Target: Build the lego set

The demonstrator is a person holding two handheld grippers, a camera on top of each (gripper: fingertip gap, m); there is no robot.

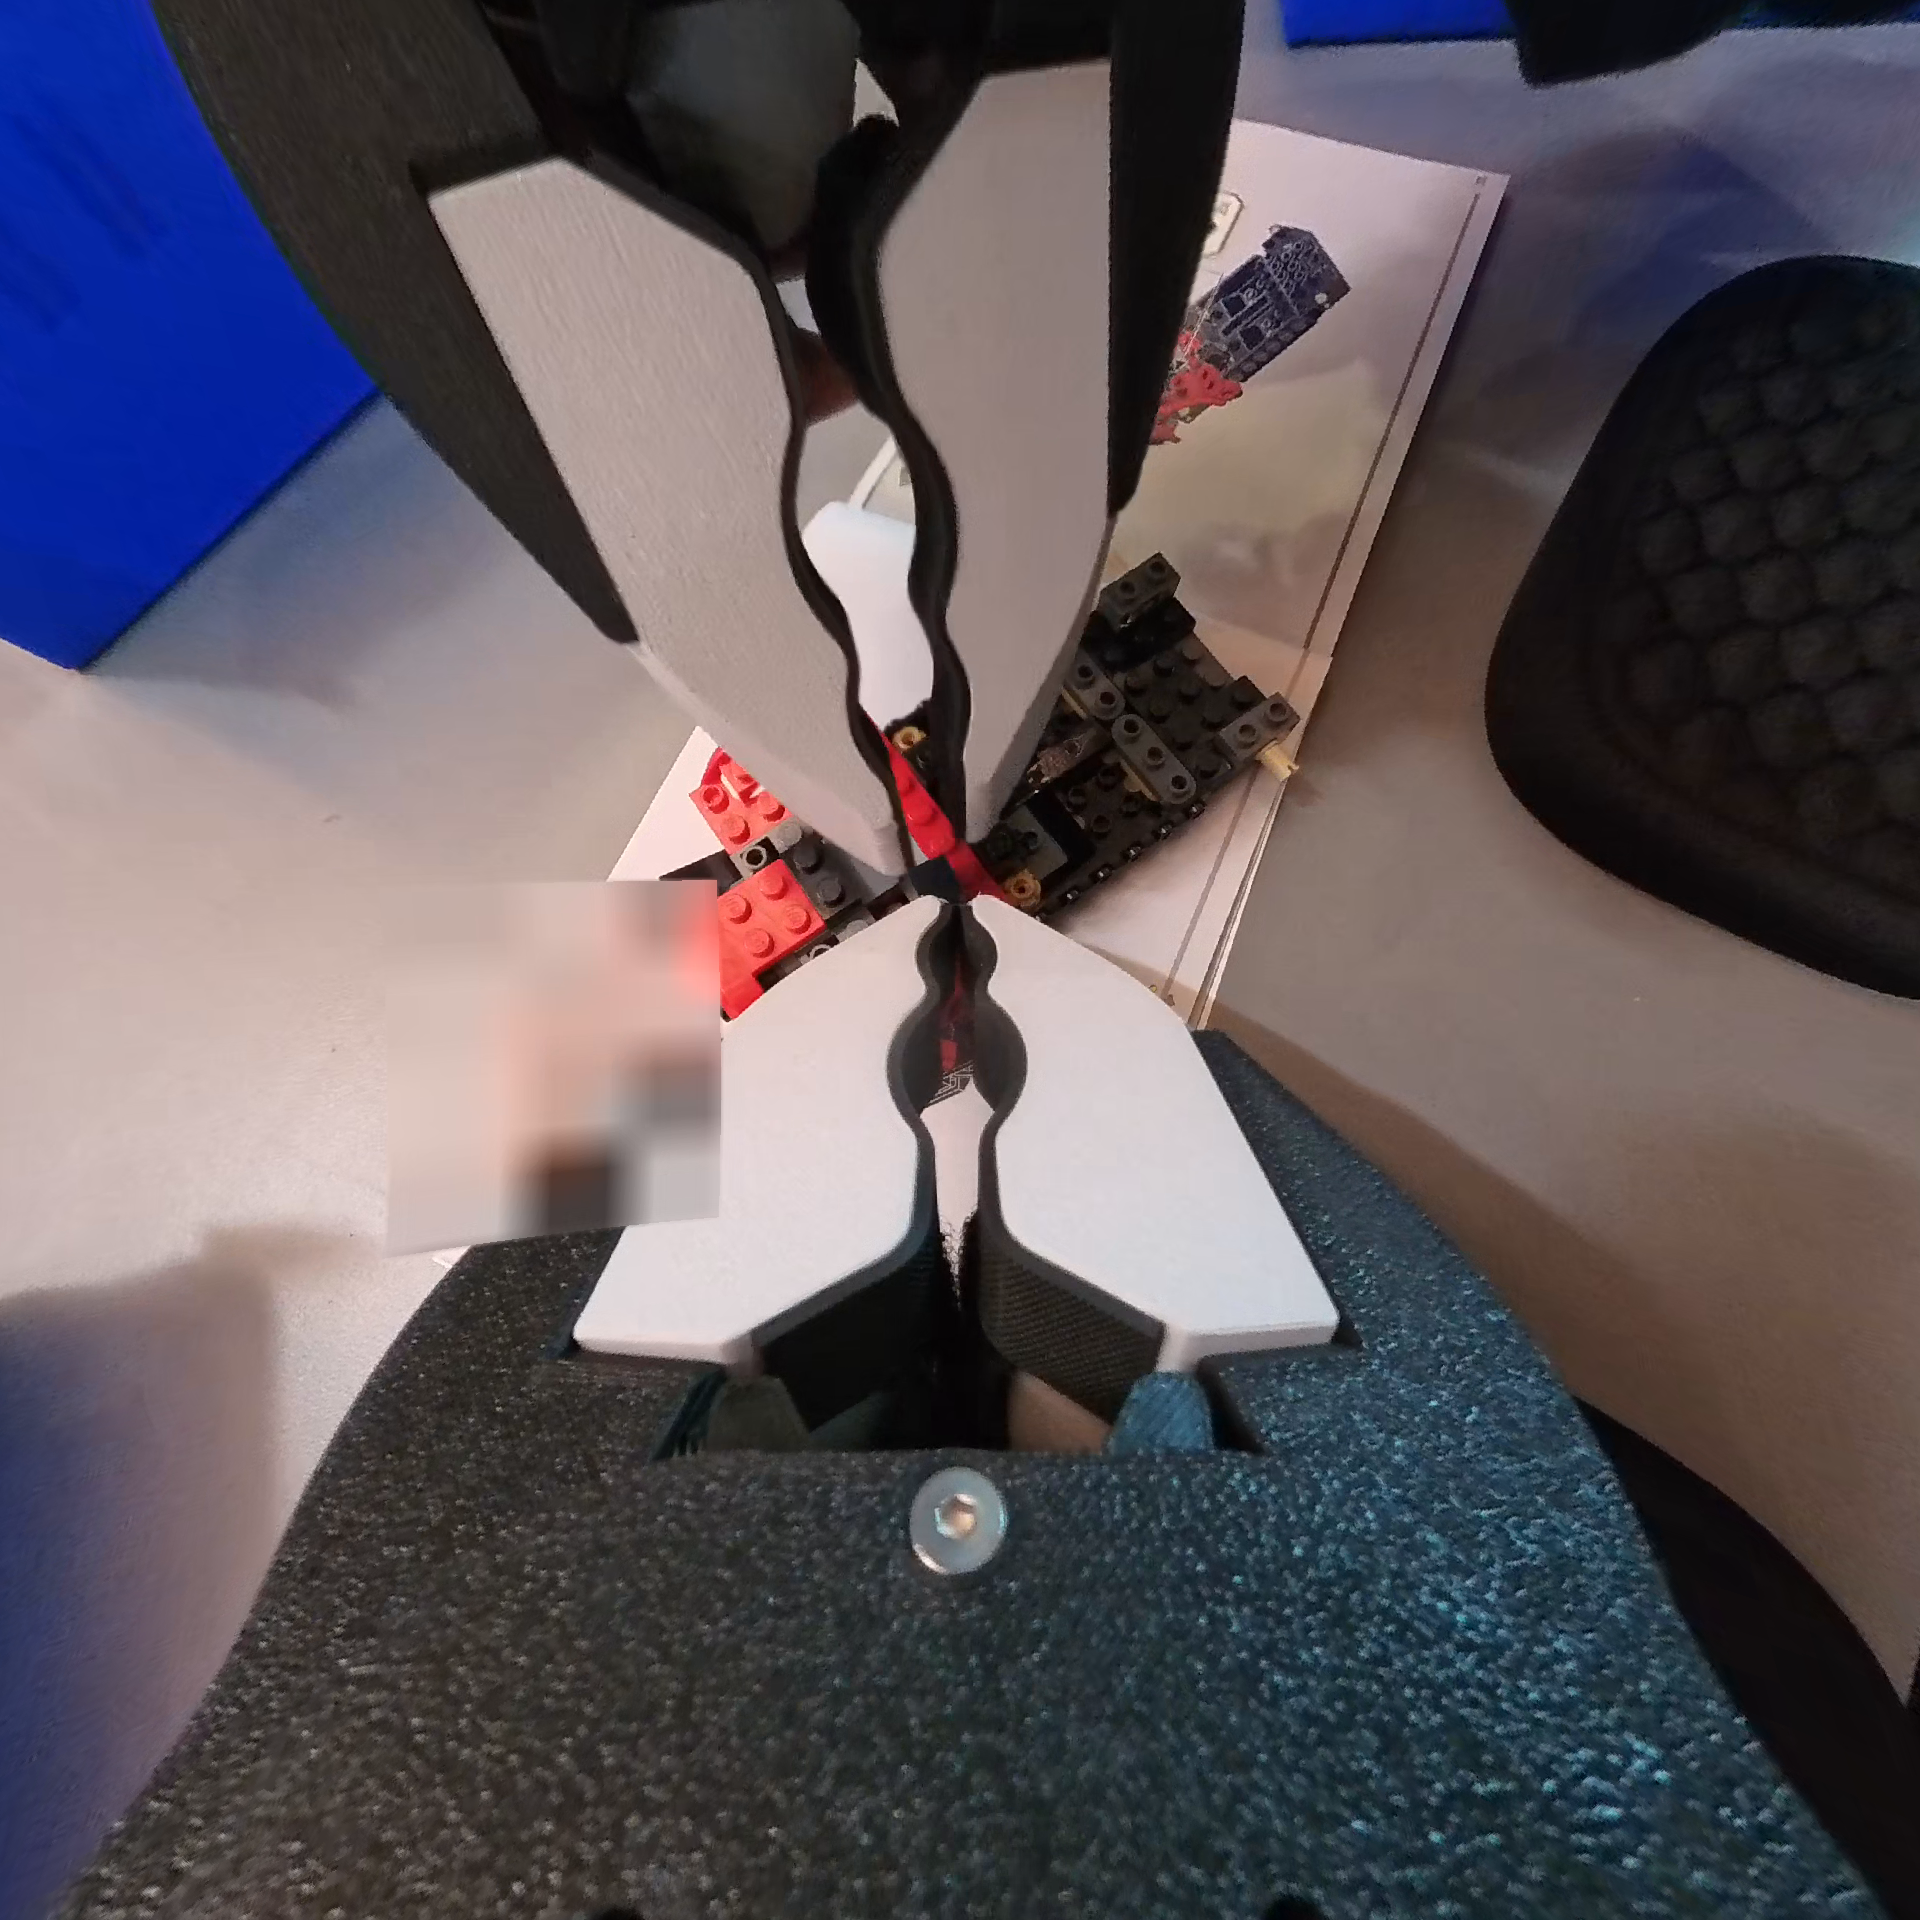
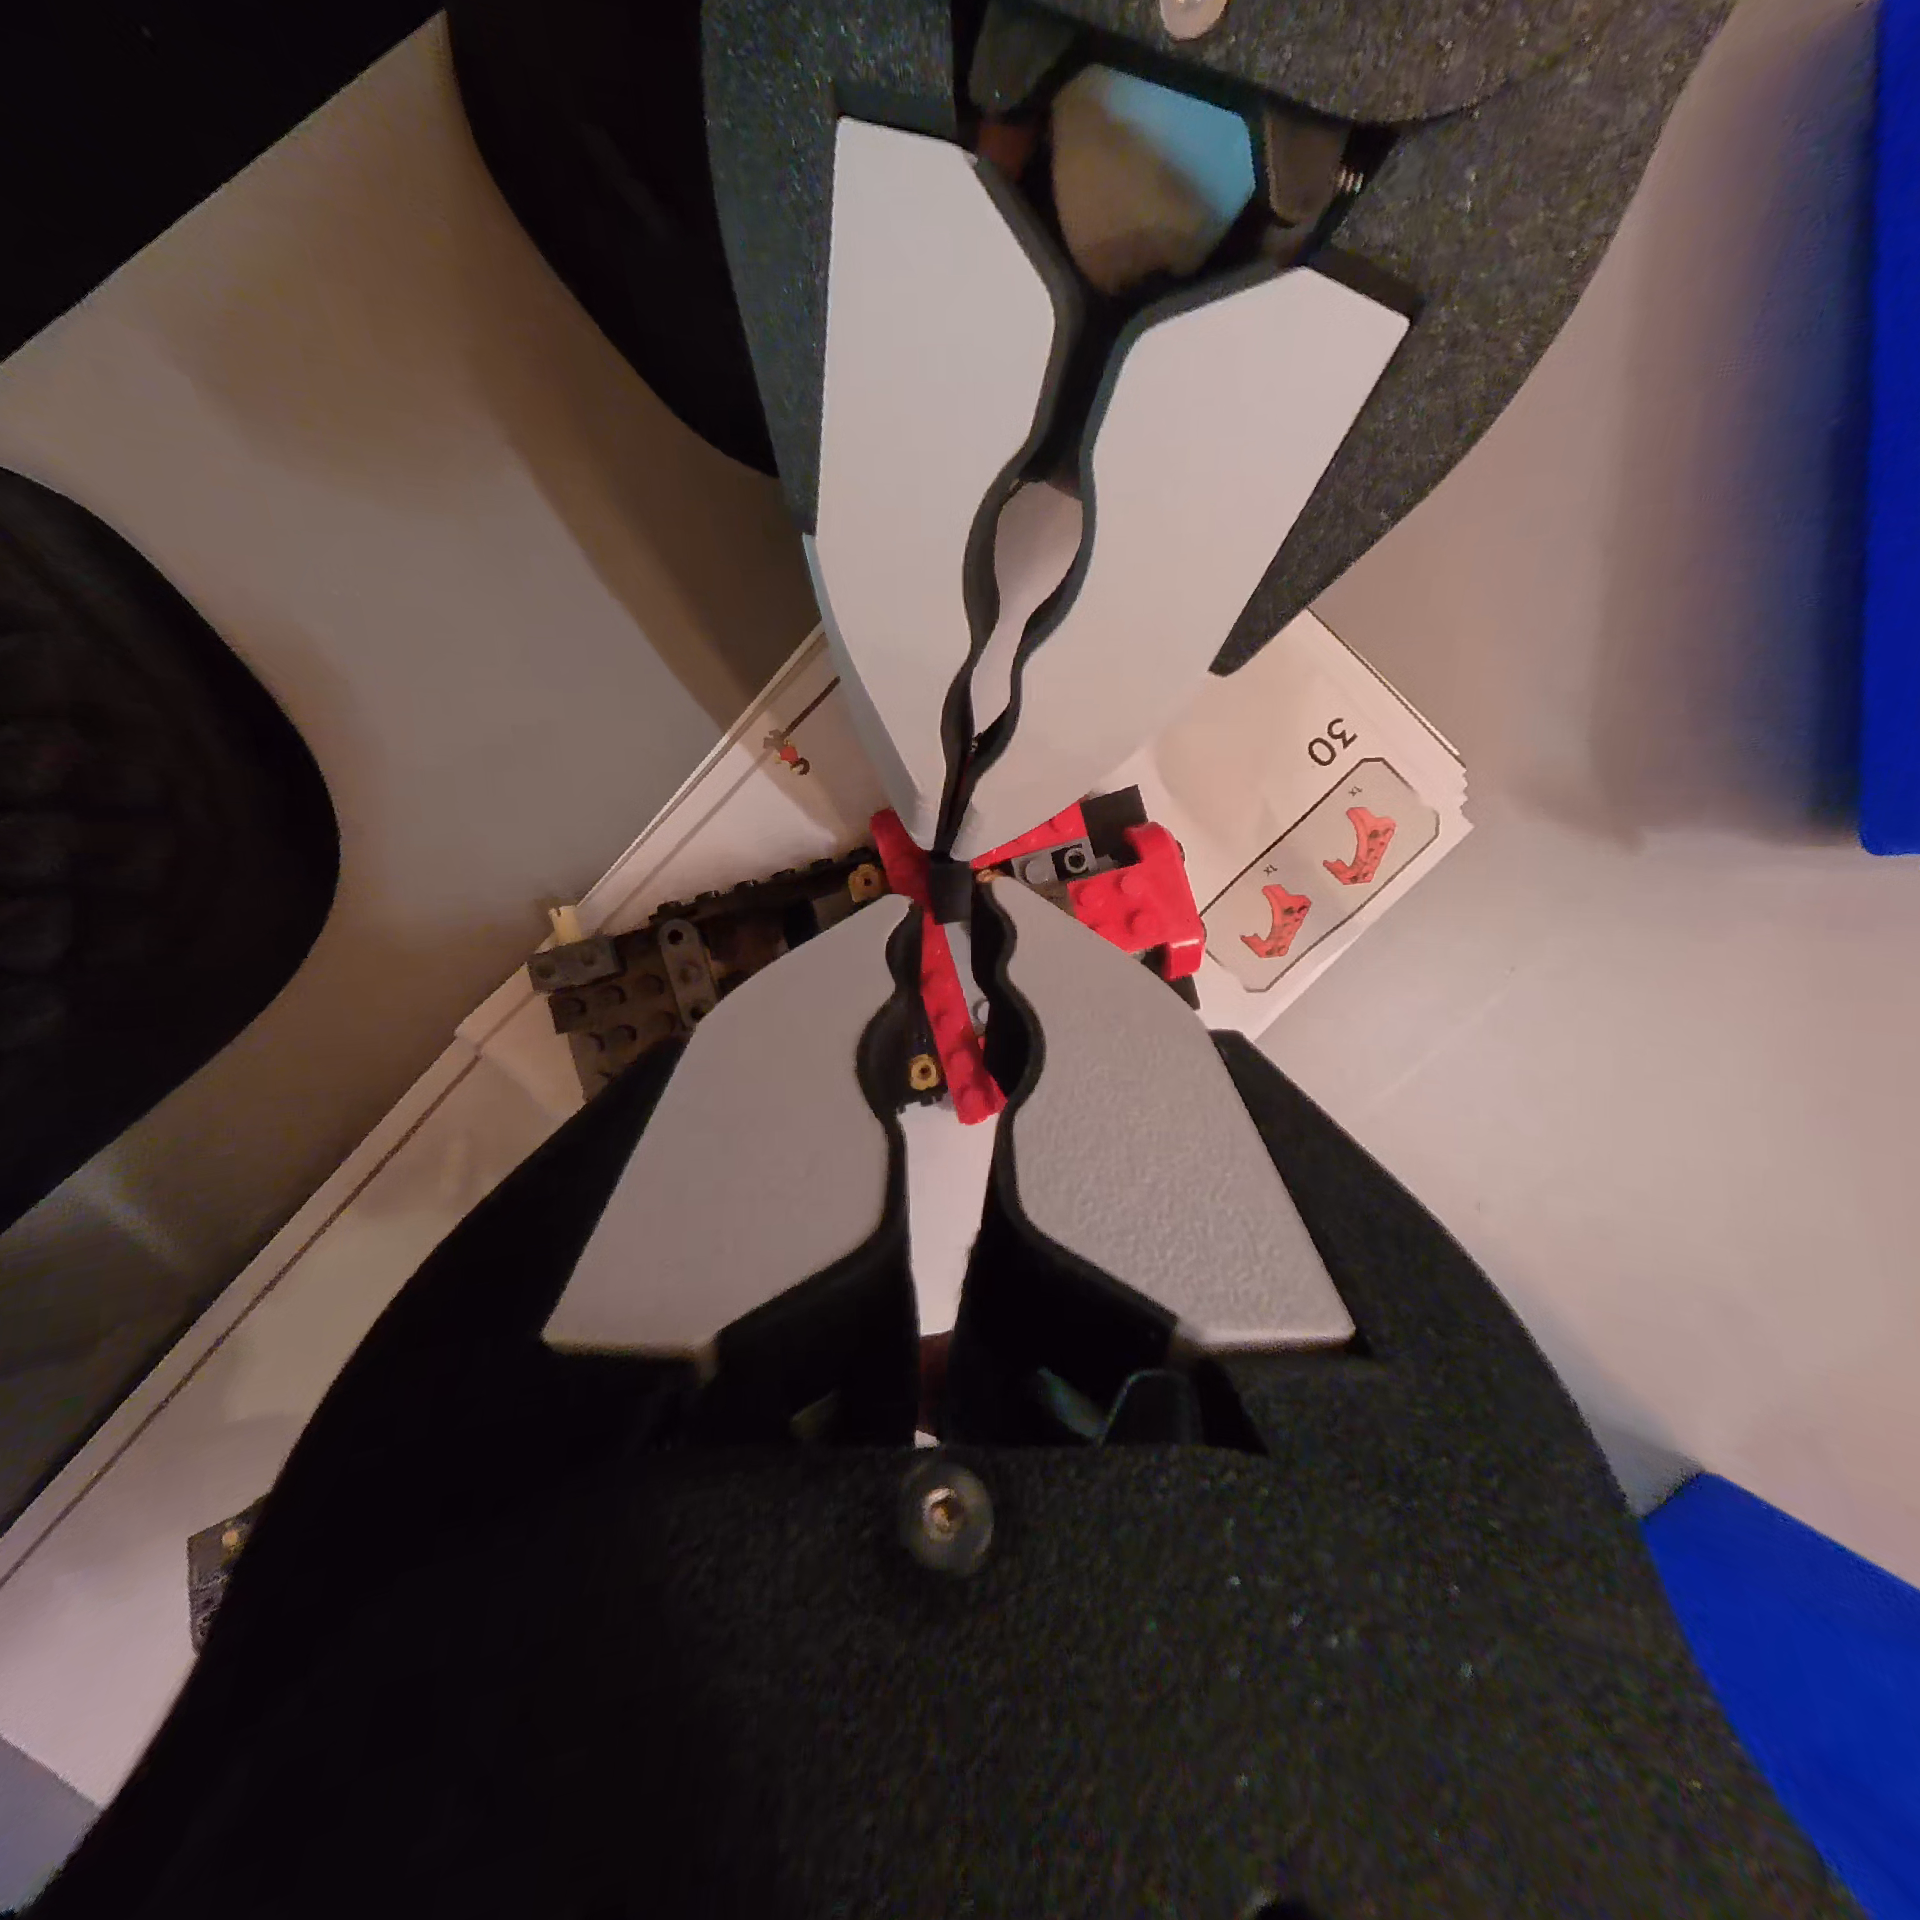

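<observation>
Both grippers meet tip to tip over the lego model (image 1: 1132, 748): left gripper (image 1: 948, 906) and right gripper (image 2: 951, 894) each clamped on the red piece (image 2: 961, 1029), above the instruction booklet (image 2: 1340, 831).

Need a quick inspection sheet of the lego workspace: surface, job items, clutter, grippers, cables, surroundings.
Surface: pale tabletop, partly covered by paper.
Job's things: red-and-black lego model lying on the open instruction booklet; a thin red strip piece sits between the two sets of fingertips.
Clutter: a small dark brick near the booklet's edge.
Grippers: left gripper and right gripper meet tip to tip over the model, both nearly closed; whether either grips the strip cannot be told.
Cables: nothing seen.
Surroundings: blue panel behind the table; black mesh chair alongside.
</observation>
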